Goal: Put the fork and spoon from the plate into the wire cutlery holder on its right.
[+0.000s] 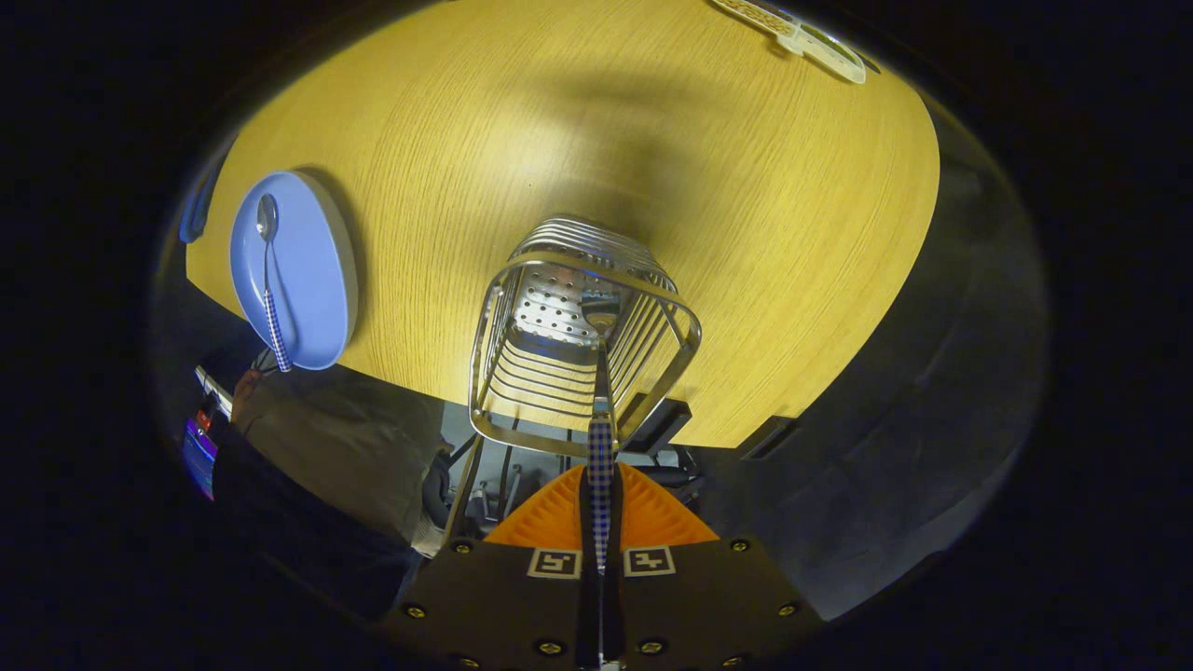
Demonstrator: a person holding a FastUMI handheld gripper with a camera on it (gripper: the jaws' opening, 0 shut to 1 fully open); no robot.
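Both tongs [601, 508] fingers clamp fork [601, 410] | head inside holder [578, 345]

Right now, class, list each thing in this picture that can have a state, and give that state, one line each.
Gripper: shut on the fork's handle.
Fork: held, head down inside the holder, not yet released.
Holder: upright on the table, fork head inside.
Spoon: lying on the plate, untouched.
Plate: on the table beside the holder, bearing the spoon.
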